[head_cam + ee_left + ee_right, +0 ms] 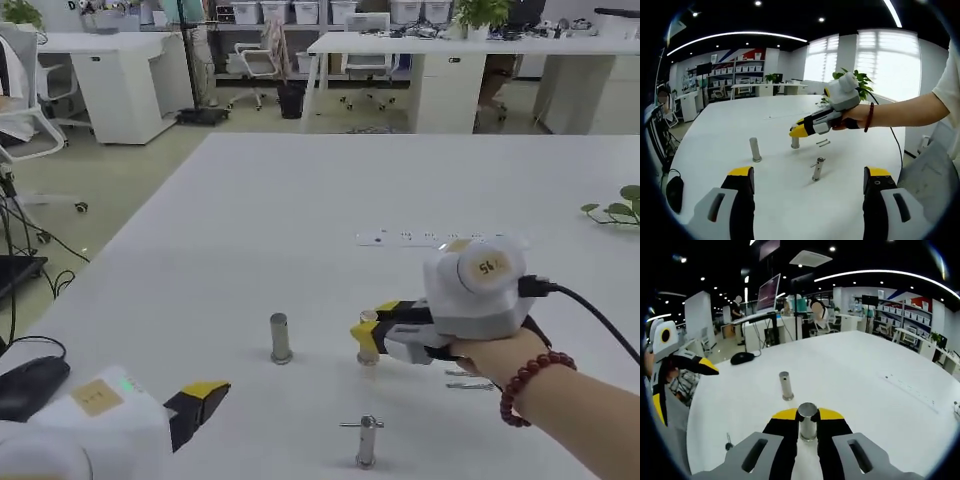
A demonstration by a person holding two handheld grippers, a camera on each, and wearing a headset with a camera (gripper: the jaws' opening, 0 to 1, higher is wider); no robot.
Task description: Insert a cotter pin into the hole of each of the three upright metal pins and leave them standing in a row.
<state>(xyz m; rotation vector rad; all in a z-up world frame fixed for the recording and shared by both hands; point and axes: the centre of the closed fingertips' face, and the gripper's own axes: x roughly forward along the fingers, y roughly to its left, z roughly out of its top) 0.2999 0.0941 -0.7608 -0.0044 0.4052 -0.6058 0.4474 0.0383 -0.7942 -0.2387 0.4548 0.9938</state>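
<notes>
Where right fingers (782, 432) meet — middle pin (807, 420), clamped.

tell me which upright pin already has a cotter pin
The nearest pin; the left pin and the gripped pin in the right gripper are bare.

the right hand-held gripper (365, 335) has a white and grey shell, black jaws with yellow tips, and a round tan label (488, 266) with printed digits on its white top housing. a black cable (590, 308) plugs into its rear. the wrist behind it wears a bracelet (530, 383) of dark red beads, and a short white sleeve (950, 82) covers the upper arm. the left hand-held gripper (205, 392) has the same white shell and yellow-tipped black jaws, plus a square tan sticker (97, 397) and a small green light (127, 384).
</notes>
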